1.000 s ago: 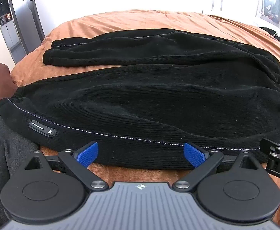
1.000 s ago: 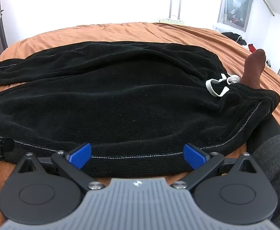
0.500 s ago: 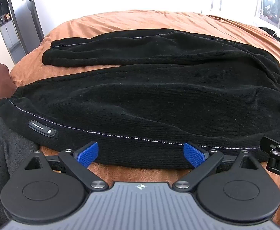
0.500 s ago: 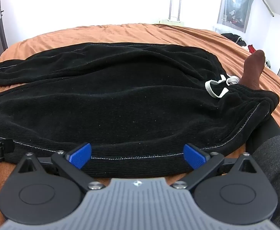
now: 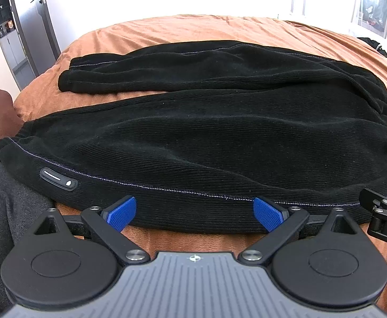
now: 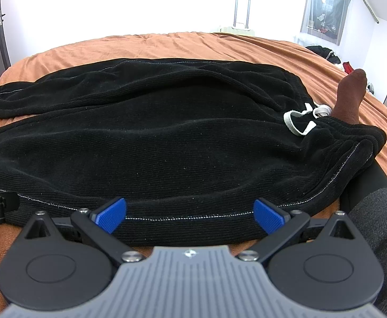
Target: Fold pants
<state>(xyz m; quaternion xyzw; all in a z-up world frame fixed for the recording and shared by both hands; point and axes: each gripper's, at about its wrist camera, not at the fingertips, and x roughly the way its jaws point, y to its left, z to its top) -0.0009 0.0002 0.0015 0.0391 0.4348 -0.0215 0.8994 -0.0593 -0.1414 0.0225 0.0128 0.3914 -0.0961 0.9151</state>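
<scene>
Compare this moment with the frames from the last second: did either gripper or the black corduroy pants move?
Nothing visibly changed. Both the left gripper and the right gripper hover open at the near edge of the black corduroy pants, spread flat on the orange bedspread.

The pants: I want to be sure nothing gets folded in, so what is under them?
The black pants lie on an orange bedspread, visible all around them. Whatever sits directly beneath the fabric is covered.
</scene>
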